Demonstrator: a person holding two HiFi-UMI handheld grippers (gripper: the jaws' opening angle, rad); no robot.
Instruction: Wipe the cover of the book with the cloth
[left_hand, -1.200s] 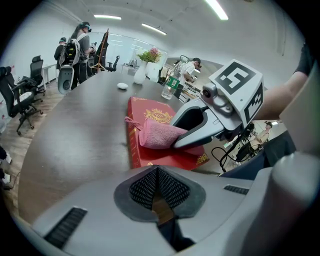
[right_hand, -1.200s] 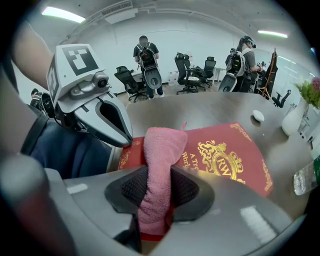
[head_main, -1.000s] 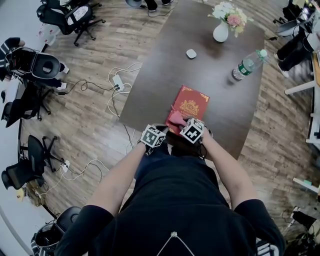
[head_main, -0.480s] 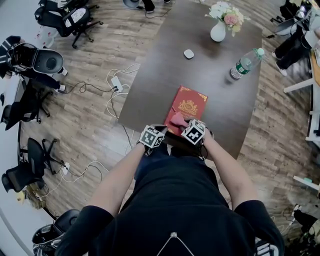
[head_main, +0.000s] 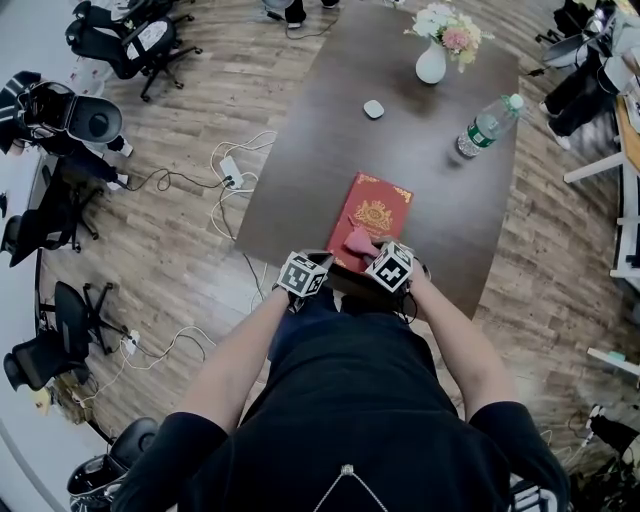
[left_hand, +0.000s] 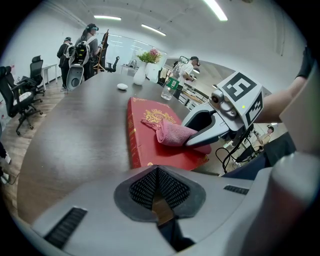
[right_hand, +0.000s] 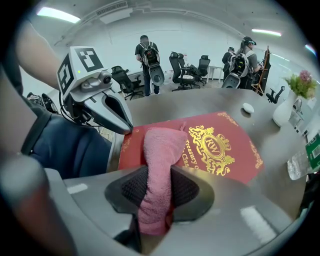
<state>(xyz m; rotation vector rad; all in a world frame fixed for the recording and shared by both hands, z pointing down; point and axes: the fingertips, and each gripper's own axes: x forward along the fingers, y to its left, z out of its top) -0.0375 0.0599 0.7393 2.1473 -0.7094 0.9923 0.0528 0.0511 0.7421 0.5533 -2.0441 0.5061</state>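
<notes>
At the near edge of the dark tabletop (head_main: 330, 150) lies a red book (head_main: 372, 212) with its gold-crested cover facing up. The right hand-held gripper (right_hand: 157, 187) is clamped on a pink cloth (right_hand: 160, 150). The cloth's free end rests on the near part of the cover, at about 6 o'clock from the gold crest. From the left gripper view, the cloth runs from those jaws out onto the cover.

The left hand-held gripper (left_hand: 159, 190) has its jaws together with nothing between them. It sits just beside the book's near left corner, at roughly 8 o'clock from the cloth. Whether it touches the book cannot be told.

Farther up the tabletop, a small white object (head_main: 373, 109) lies at 12 o'clock from the book. A clear bottle with a green cap (head_main: 483, 128) lies at about 1 o'clock. A white vase of flowers (head_main: 431, 62) stands at the far end.
</notes>
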